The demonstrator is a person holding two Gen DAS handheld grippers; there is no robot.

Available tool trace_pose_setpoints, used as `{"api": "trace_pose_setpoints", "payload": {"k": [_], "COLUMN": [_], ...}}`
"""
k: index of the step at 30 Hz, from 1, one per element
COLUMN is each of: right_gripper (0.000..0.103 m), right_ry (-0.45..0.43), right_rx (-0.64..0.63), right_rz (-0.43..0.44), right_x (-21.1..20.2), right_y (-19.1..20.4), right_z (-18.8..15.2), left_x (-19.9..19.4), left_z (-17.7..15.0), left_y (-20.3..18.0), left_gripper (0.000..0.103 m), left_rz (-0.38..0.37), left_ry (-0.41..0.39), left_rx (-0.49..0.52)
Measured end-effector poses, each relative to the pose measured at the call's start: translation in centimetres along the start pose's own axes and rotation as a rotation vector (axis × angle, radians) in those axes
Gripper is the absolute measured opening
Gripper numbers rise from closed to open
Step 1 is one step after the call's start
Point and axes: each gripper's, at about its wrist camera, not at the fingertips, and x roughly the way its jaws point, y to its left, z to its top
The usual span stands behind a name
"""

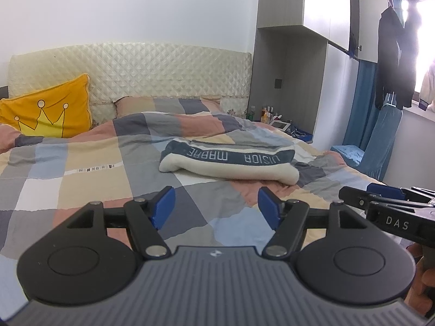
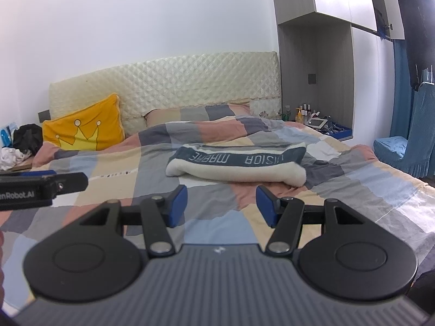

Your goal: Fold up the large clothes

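A cream garment with a dark blue lettered band [image 1: 231, 163] lies folded in a thick bundle on the checked bed cover [image 1: 81, 168], ahead of both grippers. It also shows in the right wrist view [image 2: 239, 167]. My left gripper [image 1: 216, 207] is open and empty, held above the bed short of the bundle. My right gripper [image 2: 221, 205] is open and empty, also short of the bundle. The right gripper shows at the right edge of the left wrist view [image 1: 386, 203]; the left gripper shows at the left edge of the right wrist view [image 2: 43, 186].
A yellow crown pillow [image 1: 51, 114] leans on the quilted headboard [image 1: 152, 70]. A bedside shelf with bottles [image 2: 312, 119] stands at the right. A blue covered chair [image 2: 407, 146] and hanging dark clothes [image 1: 394, 57] are by the window. Clothes pile [image 2: 19, 146] lies left of the bed.
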Motion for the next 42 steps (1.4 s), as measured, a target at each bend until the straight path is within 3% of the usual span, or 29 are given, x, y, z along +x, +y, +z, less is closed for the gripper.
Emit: {"api": "trace_pose_setpoints", "payload": {"k": [7,11,13,24,25,42], "right_gripper": [0.06,0.089,0.094,0.096,0.103,0.103], "right_ry": [0.004,-0.002,-0.004,0.021,0.022,0.031], "right_rx": [0.0,0.005,0.001,0.01,0.011,0.023], "right_rz": [-0.012,-0.026,-0.04,-0.059,-0.06,-0.059], "right_x": [-0.05,-0.31,-0.33,0.16,0.18,0.29], "right_y": [-0.03,-0.05,-0.09,-0.3,-0.27,-0.37], "right_z": [0.14,0.23,0.29,0.46,0.44,0.28], "left_x": [-0.07,-0.02,0.01,0.13,0.05,-0.18], "left_z": [0.05,0.07,0.1,-0.17,-0.08,-0.01], "left_y": [0.09,0.1,0.09,0.82,0.8,0.67], "left_gripper": [0.088,0.096,0.097,0.101,0.101,0.101], "left_rz": [0.006,0.012,0.012,0.028,0.026,0.034], "left_ry": [-0.004,0.0,0.001,0.016,0.016,0.016], "left_rx": [-0.025,-0.024,-0.026,-0.049,-0.047,-0.038]}}
